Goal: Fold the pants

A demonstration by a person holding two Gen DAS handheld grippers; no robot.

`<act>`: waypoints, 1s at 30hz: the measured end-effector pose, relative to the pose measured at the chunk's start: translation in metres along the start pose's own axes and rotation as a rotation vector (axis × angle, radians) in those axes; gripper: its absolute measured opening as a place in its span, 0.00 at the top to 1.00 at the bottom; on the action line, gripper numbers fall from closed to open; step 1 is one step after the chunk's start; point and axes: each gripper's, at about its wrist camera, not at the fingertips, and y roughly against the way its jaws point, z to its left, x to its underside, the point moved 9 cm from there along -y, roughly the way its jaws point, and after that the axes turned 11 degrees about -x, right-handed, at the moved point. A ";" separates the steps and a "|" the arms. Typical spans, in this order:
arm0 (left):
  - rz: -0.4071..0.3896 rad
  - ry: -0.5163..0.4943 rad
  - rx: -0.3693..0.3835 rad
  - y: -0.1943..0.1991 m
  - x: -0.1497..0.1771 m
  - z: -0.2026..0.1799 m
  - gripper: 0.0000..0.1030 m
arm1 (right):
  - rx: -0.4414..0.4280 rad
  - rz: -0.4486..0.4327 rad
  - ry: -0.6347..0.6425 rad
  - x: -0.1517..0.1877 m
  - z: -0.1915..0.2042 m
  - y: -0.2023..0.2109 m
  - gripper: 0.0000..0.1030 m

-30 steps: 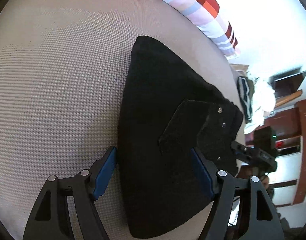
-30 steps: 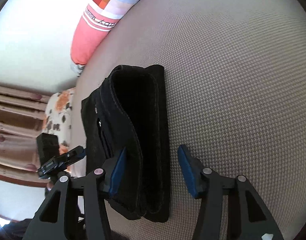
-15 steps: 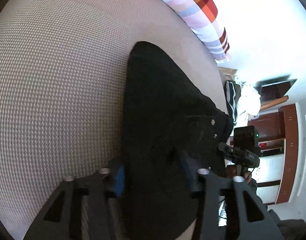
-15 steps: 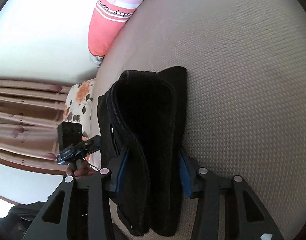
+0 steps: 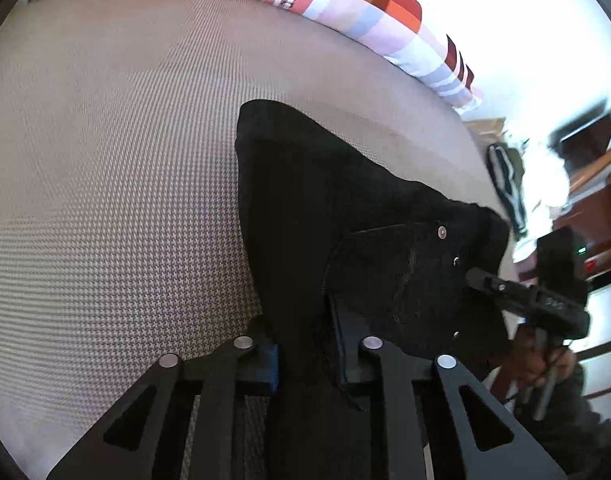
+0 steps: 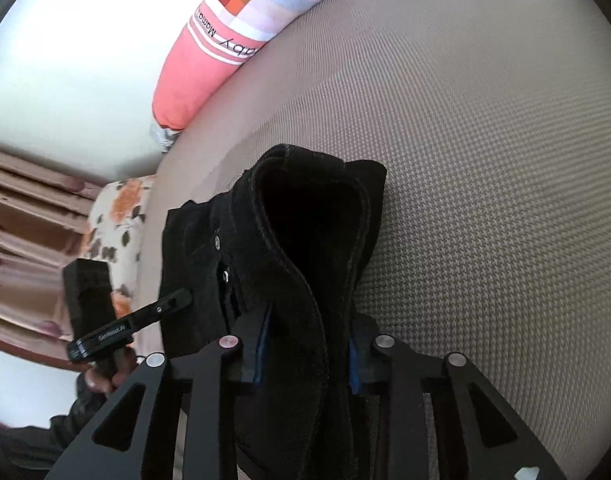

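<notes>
Black pants [image 5: 325, 208] lie folded into a thick bundle on a beige woven bed cover [image 5: 105, 200]. My left gripper [image 5: 305, 344] has its jaws closing on the near edge of the bundle, and the blue pads press into the cloth. In the right wrist view the waistband end of the pants [image 6: 313, 216] stands up in layers. My right gripper [image 6: 307, 344] also has its jaws closing, with the layered fabric squeezed between its pads. Each view shows the other gripper at the bundle's far side: the right gripper [image 5: 537, 304], held by a hand, and the left gripper [image 6: 117, 328].
A pink and checked pillow [image 5: 345, 4] lies along the far edge of the bed, also seen as the pillow [image 6: 209, 52]. A floral cushion [image 6: 117, 220] and curtains sit past the bed's left edge. Wooden furniture [image 5: 585, 184] and clothes stand beyond the right edge.
Both grippers went from wide open astride the pants to closed on the fabric. The gripped edges have risen a little off the bed cover.
</notes>
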 end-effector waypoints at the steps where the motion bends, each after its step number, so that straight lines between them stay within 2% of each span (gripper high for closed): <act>1: -0.009 -0.015 -0.029 0.001 -0.001 -0.002 0.82 | 0.015 -0.007 0.004 0.000 0.001 0.002 0.74; 4: -0.035 -0.048 -0.089 0.006 0.001 -0.006 0.83 | 0.045 -0.026 0.021 -0.002 0.010 0.004 0.76; 6: -0.049 -0.063 -0.104 0.011 0.002 -0.007 0.84 | 0.043 -0.040 0.016 -0.003 0.016 0.005 0.77; 11: -0.069 -0.070 -0.101 0.024 0.002 -0.006 0.85 | 0.059 -0.040 0.031 -0.007 0.036 0.000 0.79; 19: -0.103 -0.073 -0.121 0.041 -0.004 0.001 0.85 | 0.031 -0.015 0.049 -0.013 0.056 -0.015 0.79; 30: -0.152 -0.060 -0.148 0.044 -0.042 0.019 0.85 | -0.014 -0.005 0.063 -0.044 0.076 -0.045 0.79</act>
